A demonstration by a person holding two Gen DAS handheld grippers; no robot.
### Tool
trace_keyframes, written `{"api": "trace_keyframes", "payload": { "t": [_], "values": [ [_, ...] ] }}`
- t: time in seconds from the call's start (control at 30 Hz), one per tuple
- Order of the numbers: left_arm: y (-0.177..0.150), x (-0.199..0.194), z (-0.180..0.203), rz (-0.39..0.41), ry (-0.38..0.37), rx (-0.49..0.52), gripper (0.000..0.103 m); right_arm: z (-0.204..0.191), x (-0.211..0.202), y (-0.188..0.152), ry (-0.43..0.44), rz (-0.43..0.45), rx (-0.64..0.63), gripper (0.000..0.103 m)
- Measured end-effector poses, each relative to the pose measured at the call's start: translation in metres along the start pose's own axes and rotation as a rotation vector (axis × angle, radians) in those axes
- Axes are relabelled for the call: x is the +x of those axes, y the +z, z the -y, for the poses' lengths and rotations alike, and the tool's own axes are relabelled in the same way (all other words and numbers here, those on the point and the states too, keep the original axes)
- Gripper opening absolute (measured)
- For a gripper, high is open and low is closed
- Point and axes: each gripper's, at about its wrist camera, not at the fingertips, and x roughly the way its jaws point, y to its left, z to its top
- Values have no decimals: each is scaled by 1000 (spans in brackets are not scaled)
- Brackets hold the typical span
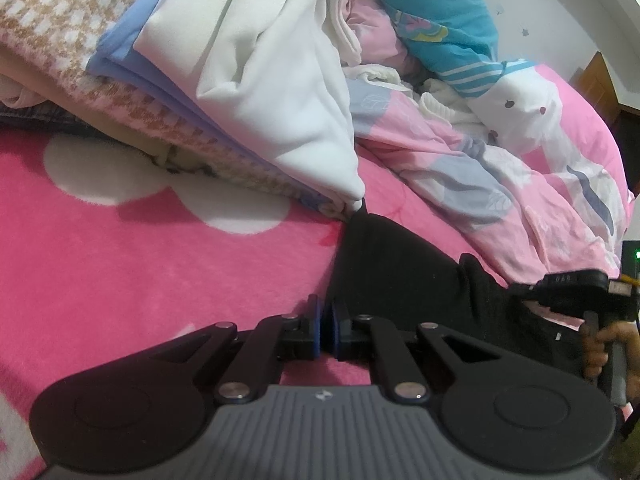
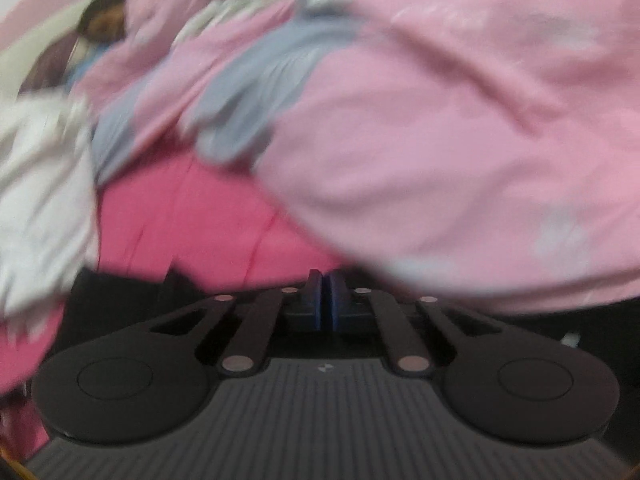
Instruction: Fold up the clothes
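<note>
A black garment [image 1: 400, 272] lies crumpled on the pink fleece blanket [image 1: 140, 264] of a bed. My left gripper [image 1: 326, 320] sits at the garment's left edge, its blue pads closed with the dark cloth running in between them. At the far right of the left wrist view, a hand [image 1: 600, 348] holds my right gripper [image 1: 524, 294] over the garment's other end. In the blurred right wrist view, the right gripper [image 2: 325, 292] has its pads pressed together above the black garment [image 2: 120, 296]. No cloth shows between them.
A stack of folded clothes stands behind the garment: a white piece [image 1: 260, 80] on top, blue layers, then a tan houndstooth blanket [image 1: 60, 20]. A rumpled pink and grey quilt [image 1: 480, 168] [image 2: 440, 140] and a teal cloth [image 1: 440, 28] fill the right side.
</note>
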Motion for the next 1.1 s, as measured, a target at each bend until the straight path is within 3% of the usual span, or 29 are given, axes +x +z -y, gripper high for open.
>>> {"api": "trace_keyframes", "payload": {
  "t": [0.07,0.17,0.37,0.73,0.8,0.97,1.1],
  "values": [
    [0,0,0,0,0,-1,8,6,-8,5,-15,32,59,4],
    [0,0,0,0,0,-2,8,1,-24,6,32,51,60,7],
    [-1,0,1,2,4,4,8,-18,-31,0,117,-58,50,8],
    [-2,-3,0,13,0,0,7,-129,4,2,280,-167,-121,9],
    [-1,-2,-2,12,-4,-8,7,-153,11,0,302,-180,-211,15],
    [-1,-2,-2,11,-7,-10,7,-218,25,-19,243,-137,-606,34],
    [-2,-1,-1,9,-9,-7,7,-235,45,-23,255,-133,-717,43]
  ]
}}
